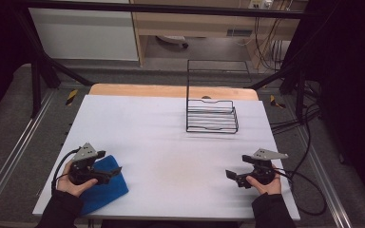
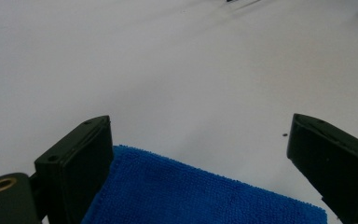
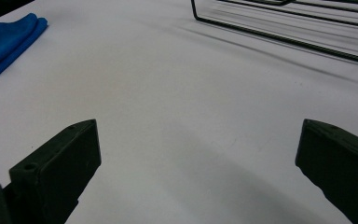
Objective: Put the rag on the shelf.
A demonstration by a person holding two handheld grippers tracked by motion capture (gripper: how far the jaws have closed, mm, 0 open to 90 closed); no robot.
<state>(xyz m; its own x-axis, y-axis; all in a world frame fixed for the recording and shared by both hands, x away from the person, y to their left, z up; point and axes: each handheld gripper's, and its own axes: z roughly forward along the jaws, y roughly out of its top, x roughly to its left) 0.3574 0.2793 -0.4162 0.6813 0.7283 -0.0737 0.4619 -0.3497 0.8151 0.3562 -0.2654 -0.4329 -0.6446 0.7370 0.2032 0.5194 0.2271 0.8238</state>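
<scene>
Jaws spread on both: left gripper [image 1: 115, 171] over the blue cloth's [image 1: 100, 186] edge, right gripper [image 1: 231, 175] over bare table [image 1: 171, 137].

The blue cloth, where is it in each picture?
High view: the cloth lies at the lower left, under the left gripper.
Left gripper view: bottom middle, between the open jaws.
Right gripper view: upper left corner, far off.
Shared landmark: the wire rack, seen in the high view and at the top of the right gripper view.

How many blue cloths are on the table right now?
1. The blue cloth lies folded at the table's near left corner, under the open left gripper. Nothing suggests another is hidden.
</scene>
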